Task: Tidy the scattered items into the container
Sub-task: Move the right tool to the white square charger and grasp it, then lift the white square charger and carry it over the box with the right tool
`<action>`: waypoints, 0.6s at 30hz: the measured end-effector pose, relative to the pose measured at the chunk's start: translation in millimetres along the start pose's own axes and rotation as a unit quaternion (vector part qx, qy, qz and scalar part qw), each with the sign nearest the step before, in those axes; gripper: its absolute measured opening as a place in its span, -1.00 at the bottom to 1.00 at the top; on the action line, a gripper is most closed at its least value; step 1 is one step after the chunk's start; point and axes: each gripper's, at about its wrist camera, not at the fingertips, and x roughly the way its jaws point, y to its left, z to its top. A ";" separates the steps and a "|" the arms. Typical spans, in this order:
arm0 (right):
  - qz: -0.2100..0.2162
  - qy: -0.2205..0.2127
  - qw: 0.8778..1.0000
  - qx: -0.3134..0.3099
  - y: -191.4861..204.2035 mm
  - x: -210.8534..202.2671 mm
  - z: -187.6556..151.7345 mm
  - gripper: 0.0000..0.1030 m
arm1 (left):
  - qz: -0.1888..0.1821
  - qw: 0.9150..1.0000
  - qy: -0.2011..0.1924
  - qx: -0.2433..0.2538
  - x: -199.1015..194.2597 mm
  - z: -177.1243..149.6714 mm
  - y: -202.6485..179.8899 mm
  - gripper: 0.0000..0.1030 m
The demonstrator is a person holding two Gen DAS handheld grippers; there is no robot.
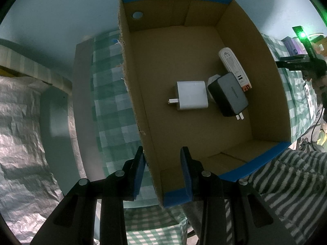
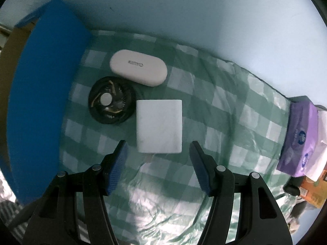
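Observation:
In the left wrist view a cardboard box (image 1: pixel 267 94) with blue outer sides holds a white square charger (image 1: pixel 192 95), a dark grey charger (image 1: pixel 232 95) and a white power bank (image 1: pixel 234 67). My left gripper (image 1: pixel 162 171) straddles the box's near-left wall, one finger outside and one inside, with a gap on the inner side. In the right wrist view a white square block (image 2: pixel 159 125), a black round fan (image 2: pixel 112 103) and a white oval case (image 2: pixel 139 67) lie on the checked cloth. My right gripper (image 2: pixel 158 167) is open and empty just short of the white block.
The box's blue side (image 2: pixel 40 94) stands left of the items in the right wrist view. A purple tissue pack (image 2: pixel 298 140) and an orange pack (image 2: pixel 314 192) sit at the right. The green checked cloth (image 2: pixel 224 122) covers the table against a pale wall.

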 end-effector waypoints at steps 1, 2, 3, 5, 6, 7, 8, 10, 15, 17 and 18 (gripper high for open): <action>-0.003 0.001 1.000 0.001 -0.3 2.8 1.2 0.22 | 0.000 1.000 0.000 0.000 0.0 -0.1 0.0 -0.35; -0.001 0.003 1.000 0.001 -0.5 6.4 2.7 0.22 | -0.001 1.000 0.000 0.000 0.1 0.0 0.2 -0.35; 0.000 0.004 1.000 0.001 -0.6 8.5 3.6 0.22 | -0.001 1.000 0.000 0.000 0.0 0.0 0.1 -0.35; -0.003 0.006 1.000 0.000 -0.9 14.0 6.1 0.22 | 0.000 1.000 0.000 0.000 0.0 -0.1 0.1 -0.35; -0.006 0.008 1.000 -0.001 -0.7 17.2 7.5 0.22 | 0.000 1.000 0.001 0.001 -0.1 0.2 0.0 -0.35; -0.008 0.010 1.000 -0.002 -0.7 20.7 9.0 0.22 | 0.000 1.000 0.001 0.001 -0.1 0.2 0.0 -0.35; -0.009 0.013 1.000 -0.001 -0.8 24.1 10.5 0.22 | 0.000 1.000 0.001 0.001 -0.2 0.3 0.0 -0.35; -0.006 0.016 1.000 -0.001 -1.1 28.3 13.3 0.22 | 0.000 1.000 0.001 0.001 -0.2 0.4 0.0 -0.35; -0.013 0.014 1.000 -0.008 1.2 35.7 24.0 0.17 | 0.001 1.000 -0.001 -0.002 -0.4 0.3 0.0 -0.34; -0.015 0.014 1.000 -0.005 2.9 36.8 28.3 0.13 | 0.000 1.000 0.000 -0.002 -0.3 0.0 0.1 -0.34; -0.019 0.015 1.000 -0.006 3.3 36.7 29.5 0.10 | 0.000 1.000 -0.001 -0.002 -0.3 0.0 -0.1 -0.34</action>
